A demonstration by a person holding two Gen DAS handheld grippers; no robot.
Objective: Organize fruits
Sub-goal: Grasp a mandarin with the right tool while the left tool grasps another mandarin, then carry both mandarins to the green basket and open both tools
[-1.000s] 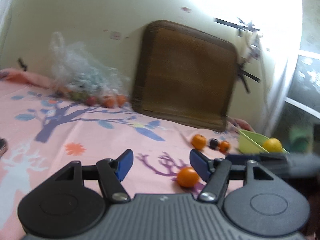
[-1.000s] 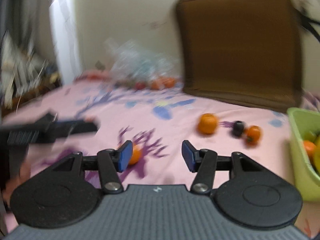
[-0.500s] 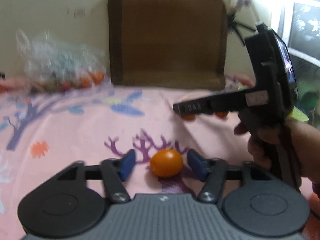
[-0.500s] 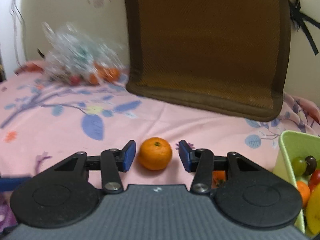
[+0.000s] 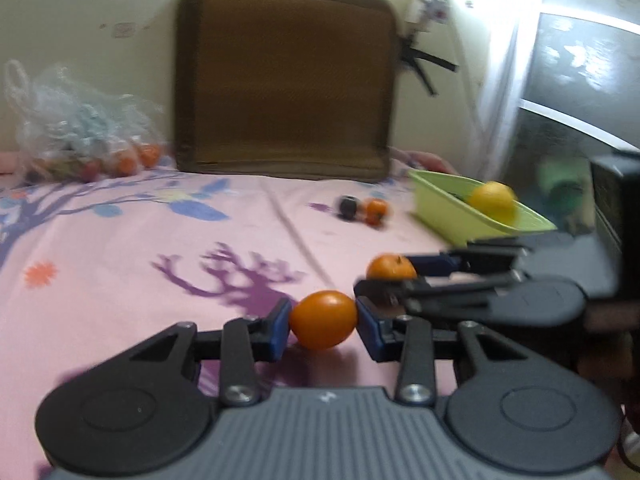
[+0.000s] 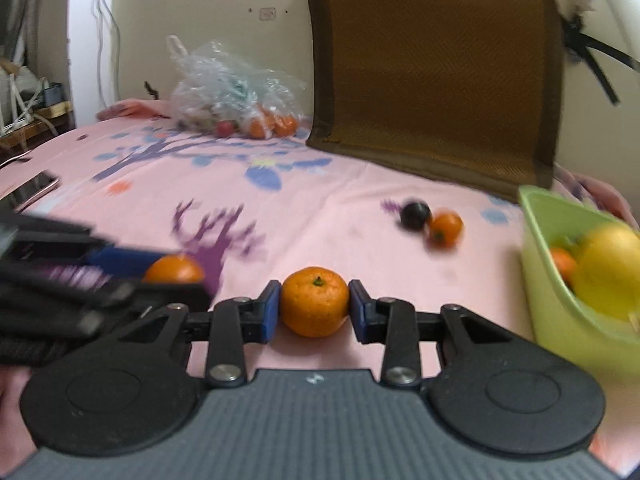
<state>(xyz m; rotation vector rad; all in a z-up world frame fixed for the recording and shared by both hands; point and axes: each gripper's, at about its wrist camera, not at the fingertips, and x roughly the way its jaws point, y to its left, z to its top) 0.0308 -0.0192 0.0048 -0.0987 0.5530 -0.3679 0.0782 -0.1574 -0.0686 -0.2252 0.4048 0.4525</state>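
Blurred dark right tool (image 5: 394, 278) half-hides its mandarin (image 5: 390, 267).

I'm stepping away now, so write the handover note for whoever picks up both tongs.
Left tongs: shut on a smooth oval orange fruit, low over the pink printed bedsheet.
Right tongs: shut on a round dimpled tangerine, also near the sheet.
Done: the light green plastic tub already holds a large yellow citrus and small fruits.
Left: drop both held fruits in the tub, then fetch the small dark round fruit and little orange one. More fruit sits in the clear plastic bag.
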